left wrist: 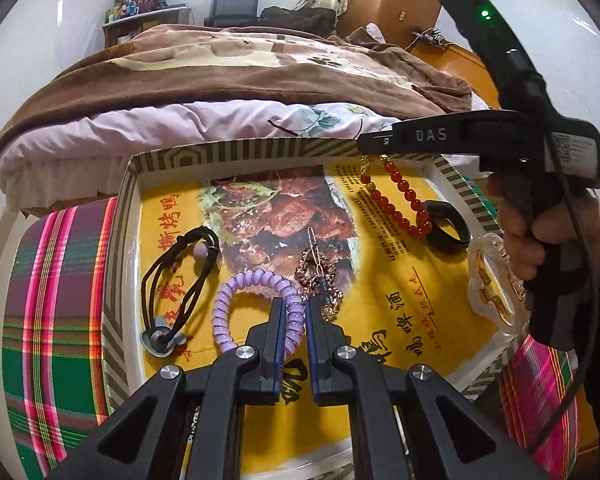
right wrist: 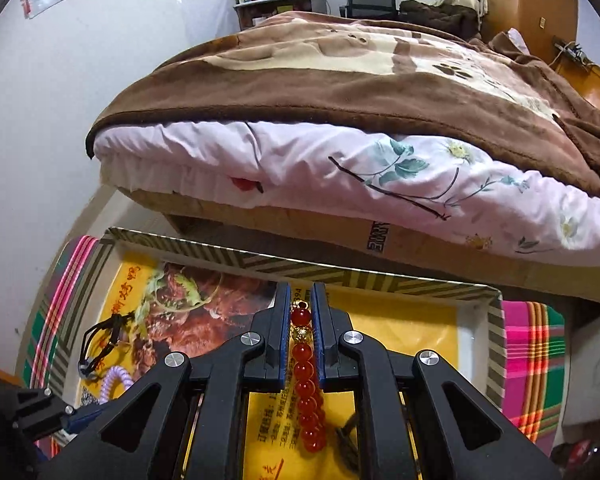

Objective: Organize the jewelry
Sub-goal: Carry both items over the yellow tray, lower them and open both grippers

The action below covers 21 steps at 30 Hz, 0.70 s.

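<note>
A shallow box tray (left wrist: 236,148) with a yellow food-print liner holds the jewelry. My left gripper (left wrist: 294,304) is shut on a purple coil hair tie (left wrist: 228,312) near the tray's front. A black cord hair tie (left wrist: 180,280) lies to its left, a gold chain piece (left wrist: 320,272) to its right. My right gripper (right wrist: 300,296) is shut on a red bead bracelet (right wrist: 306,392), which hangs from the jaws above the tray's far right (left wrist: 400,200). A black ring (left wrist: 448,226) and a clear bangle (left wrist: 496,284) lie at the right.
The tray sits on a plaid cloth (left wrist: 52,312) (right wrist: 536,352). A bed with a brown blanket (left wrist: 240,68) stands right behind the tray. A person's hand (left wrist: 540,236) holds the right gripper's handle at the tray's right edge.
</note>
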Available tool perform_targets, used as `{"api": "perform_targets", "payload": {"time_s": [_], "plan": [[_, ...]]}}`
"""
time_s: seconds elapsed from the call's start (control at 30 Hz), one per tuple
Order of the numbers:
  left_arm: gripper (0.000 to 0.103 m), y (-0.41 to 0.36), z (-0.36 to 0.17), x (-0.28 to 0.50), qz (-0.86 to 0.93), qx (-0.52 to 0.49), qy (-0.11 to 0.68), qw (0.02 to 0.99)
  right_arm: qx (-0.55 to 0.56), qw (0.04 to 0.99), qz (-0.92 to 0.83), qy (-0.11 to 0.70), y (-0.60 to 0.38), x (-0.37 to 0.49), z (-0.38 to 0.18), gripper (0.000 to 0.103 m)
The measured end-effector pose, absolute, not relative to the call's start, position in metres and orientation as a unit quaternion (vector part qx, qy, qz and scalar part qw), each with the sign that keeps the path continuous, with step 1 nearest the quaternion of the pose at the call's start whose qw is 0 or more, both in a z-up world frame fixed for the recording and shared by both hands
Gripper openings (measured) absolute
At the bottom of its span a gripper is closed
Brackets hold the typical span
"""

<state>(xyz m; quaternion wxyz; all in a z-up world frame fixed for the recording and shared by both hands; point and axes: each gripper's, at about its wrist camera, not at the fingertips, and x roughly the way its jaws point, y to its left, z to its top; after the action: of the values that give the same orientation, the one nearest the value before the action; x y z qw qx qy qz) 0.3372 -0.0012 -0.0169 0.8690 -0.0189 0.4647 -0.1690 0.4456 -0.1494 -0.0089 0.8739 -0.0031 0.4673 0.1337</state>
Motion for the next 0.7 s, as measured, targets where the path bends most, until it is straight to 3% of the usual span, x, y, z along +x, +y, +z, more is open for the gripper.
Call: {"api": "perform_targets", "payload": {"time_s": [0.27,0.3,0.37,0.53,0.63,0.7], "plan": [[0.012,0.001,-0.021,0.341,-0.16,-0.025,0.474,0.866,0.028,0.865,0.135,0.483,-0.151,0.452,-0.018,0.01],[0.014,0.001,-0.021,0.342,-0.16,-0.026,0.474,0.865,0.029,0.865,0.136,0.483,-0.151,0.452,-0.018,0.011],[0.032,0.001,-0.021,0.342,-0.16,-0.025,0.474,0.865,0.03,0.866,0.133,0.481,-0.152,0.451,-0.018,0.011],[0.038,0.003,-0.02,0.339,-0.156,-0.032,0.472,0.867,0.048,0.866,0.144,0.477,-0.157,0.446,-0.014,0.016],[0.051,0.003,-0.017,0.335,-0.151,-0.032,0.469,0.87,0.052,0.87,0.147,0.468,-0.159,0.439,-0.007,0.017],[0.054,0.003,-0.014,0.332,-0.148,-0.034,0.466,0.871,0.056,0.87,0.151,0.466,-0.16,0.435,-0.003,0.017]]}}
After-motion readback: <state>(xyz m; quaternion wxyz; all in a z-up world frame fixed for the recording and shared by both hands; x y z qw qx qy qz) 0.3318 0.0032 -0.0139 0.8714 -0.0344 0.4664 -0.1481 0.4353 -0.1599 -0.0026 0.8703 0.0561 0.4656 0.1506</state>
